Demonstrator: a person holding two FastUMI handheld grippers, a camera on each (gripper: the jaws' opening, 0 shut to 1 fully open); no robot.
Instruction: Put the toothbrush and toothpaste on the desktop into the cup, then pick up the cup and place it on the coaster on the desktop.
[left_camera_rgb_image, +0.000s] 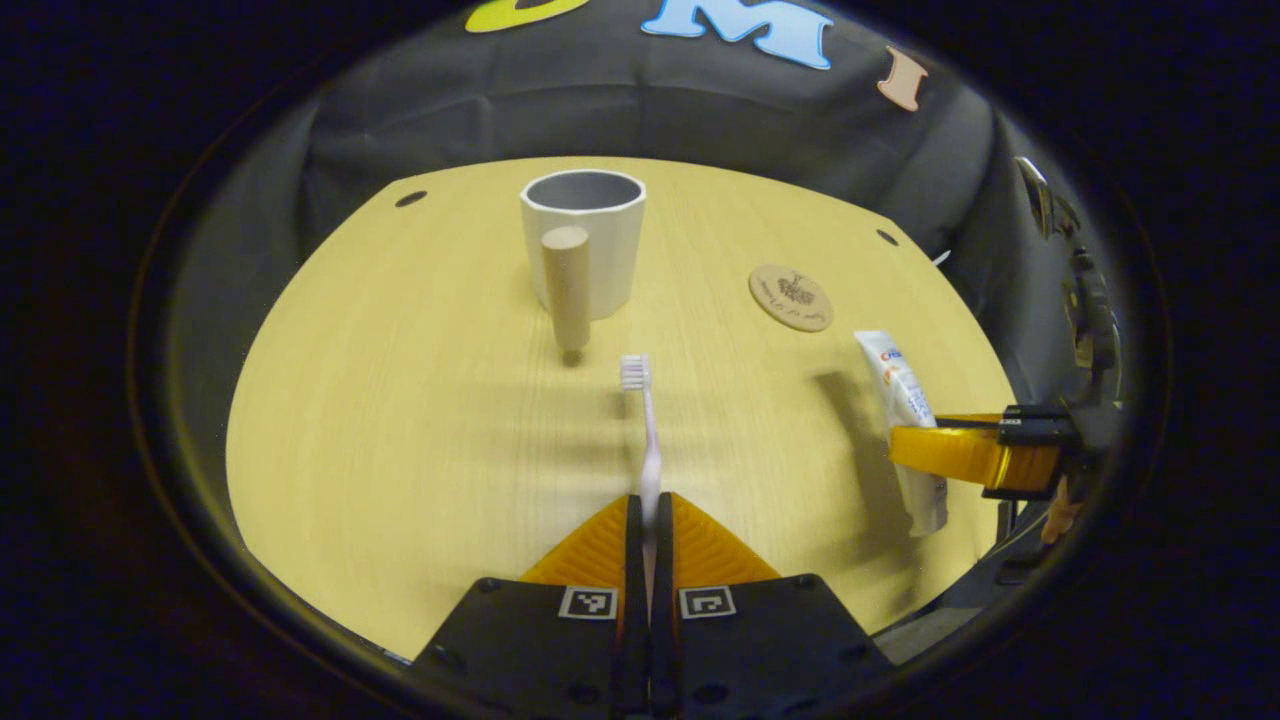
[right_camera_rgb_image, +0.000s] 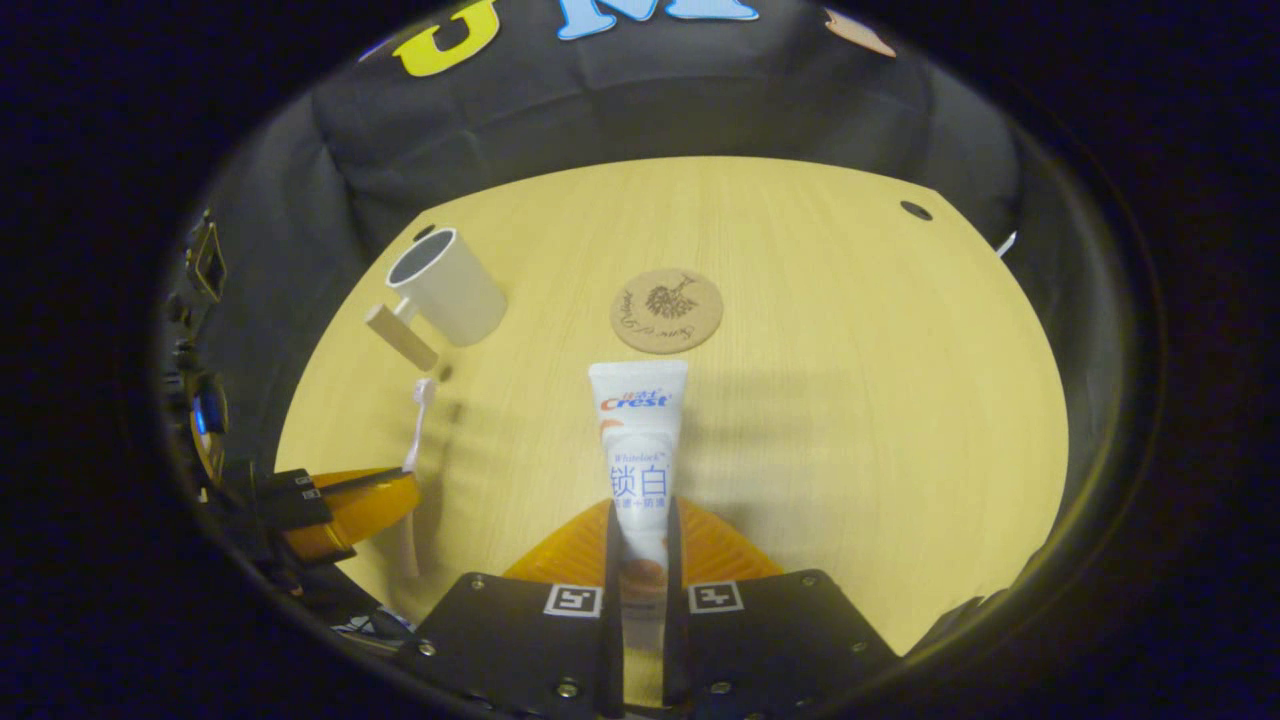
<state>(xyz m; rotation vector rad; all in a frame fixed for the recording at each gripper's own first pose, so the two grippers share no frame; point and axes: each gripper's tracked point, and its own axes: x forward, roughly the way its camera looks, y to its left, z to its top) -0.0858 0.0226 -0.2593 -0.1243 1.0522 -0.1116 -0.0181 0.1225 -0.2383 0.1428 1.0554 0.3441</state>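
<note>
**Both items gripped above the surface; handling properties and hold points**

The left gripper (left_camera_rgb_image: 650, 520) is clenched on the handle of the toothbrush (left_camera_rgb_image: 648, 440), both fingers pressing its sides, with the bristle head pointing forward toward the cup (left_camera_rgb_image: 585, 240). The right gripper (right_camera_rgb_image: 640, 540) is clenched on the toothpaste tube (right_camera_rgb_image: 640, 450) near its cap end, the flat crimped end pointing ahead toward the coaster (right_camera_rgb_image: 666, 310). In the left gripper view the tube casts a shadow on the wooden surface (left_camera_rgb_image: 400, 420) beside it, which suggests it is lifted; whether the toothbrush is off the surface cannot be told for certain.

The cup stands upright and empty toward the far side of the surface, its cylindrical wooden handle (left_camera_rgb_image: 568, 290) facing the left gripper. The coaster lies flat near the cup, apart from it.

Judged handling: the toothbrush is light, stiff and slender, and a hold low on the handle leaves a long free end that can pivot if the squeeze loosens. The tube is light and soft; it deforms under pressure, so the firmer zone near the cap is the better hold. The cup appears rigid, smooth and possibly breakable; its wall or handle are the likely places to take it, and with tall contents leaning in it, it may tip when lifted.
</note>
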